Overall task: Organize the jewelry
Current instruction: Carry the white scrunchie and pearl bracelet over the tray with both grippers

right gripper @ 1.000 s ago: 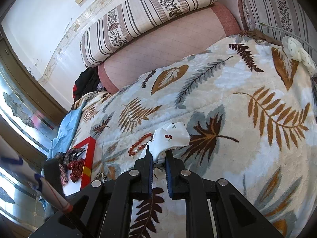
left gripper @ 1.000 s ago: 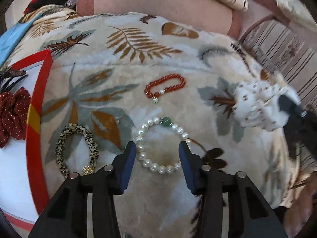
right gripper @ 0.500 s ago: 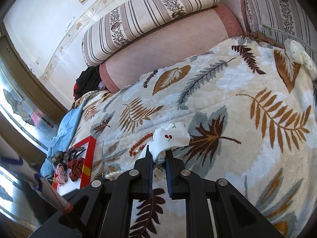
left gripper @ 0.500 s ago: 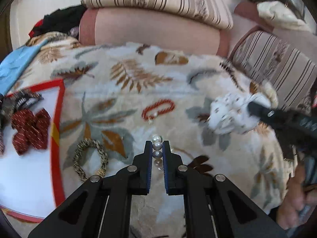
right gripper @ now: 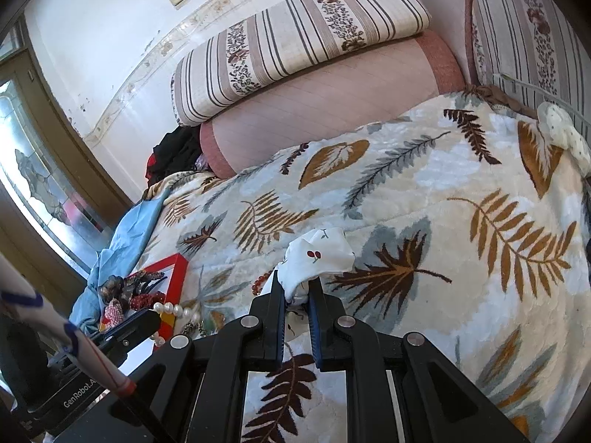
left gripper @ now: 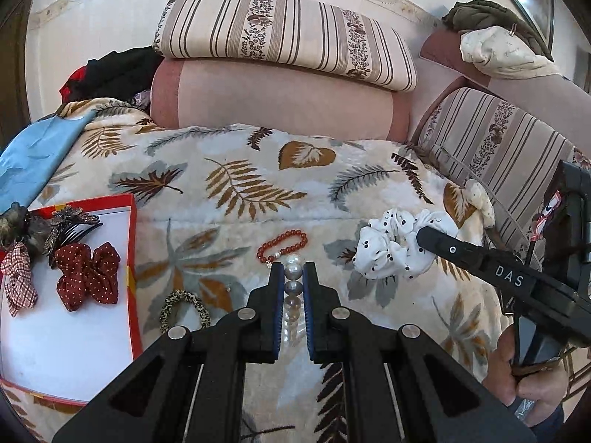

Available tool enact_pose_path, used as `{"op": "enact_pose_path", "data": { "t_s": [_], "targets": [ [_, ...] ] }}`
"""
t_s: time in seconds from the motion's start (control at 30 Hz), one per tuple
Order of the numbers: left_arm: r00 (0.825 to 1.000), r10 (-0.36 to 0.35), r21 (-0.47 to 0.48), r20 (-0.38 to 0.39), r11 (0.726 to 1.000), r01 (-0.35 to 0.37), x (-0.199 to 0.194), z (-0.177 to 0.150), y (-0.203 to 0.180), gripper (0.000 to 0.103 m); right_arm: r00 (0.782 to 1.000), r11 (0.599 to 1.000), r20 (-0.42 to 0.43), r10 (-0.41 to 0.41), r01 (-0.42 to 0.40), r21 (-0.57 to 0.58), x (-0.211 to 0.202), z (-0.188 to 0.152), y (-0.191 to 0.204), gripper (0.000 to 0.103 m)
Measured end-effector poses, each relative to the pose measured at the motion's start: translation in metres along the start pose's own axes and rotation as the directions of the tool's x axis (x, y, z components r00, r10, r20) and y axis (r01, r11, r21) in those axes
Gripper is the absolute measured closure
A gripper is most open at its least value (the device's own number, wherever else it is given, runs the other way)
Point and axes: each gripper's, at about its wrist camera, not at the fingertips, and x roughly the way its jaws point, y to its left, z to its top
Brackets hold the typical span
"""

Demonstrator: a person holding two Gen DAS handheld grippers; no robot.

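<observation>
While our left gripper point(left gripper: 293, 277) pinches the pearl bracelet point(left gripper: 291, 284) between its closed fingers, beads dangle loose and slippery below. Our right gripper point(right gripper: 297, 288) clamps the soft scrunchie point(right gripper: 319, 254) bunched between its fingers.

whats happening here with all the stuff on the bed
A person is sorting jewelry and hair pieces on a leaf-print blanket with two handheld grippers. The left gripper is shut on a pearl bracelet. The right gripper is shut on a white scrunchie. Bows and clips already lie in a red-rimmed tray; a red bracelet and leopard scrunchie are on the blanket.
</observation>
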Motion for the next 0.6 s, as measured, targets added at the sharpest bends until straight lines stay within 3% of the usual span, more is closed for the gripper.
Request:
{"op": "enact_pose_path", "data": {
  "t_s": [0.6],
  "targets": [
    [1.000, 0.007, -0.049, 0.020, 0.999, -0.006, -0.025, -0.016, 0.033, 0.094, 1.000, 0.993, 0.025, -0.013, 0.015, -0.116, -0.018, -0.026, 0.045, 0.090]
  ]
}}
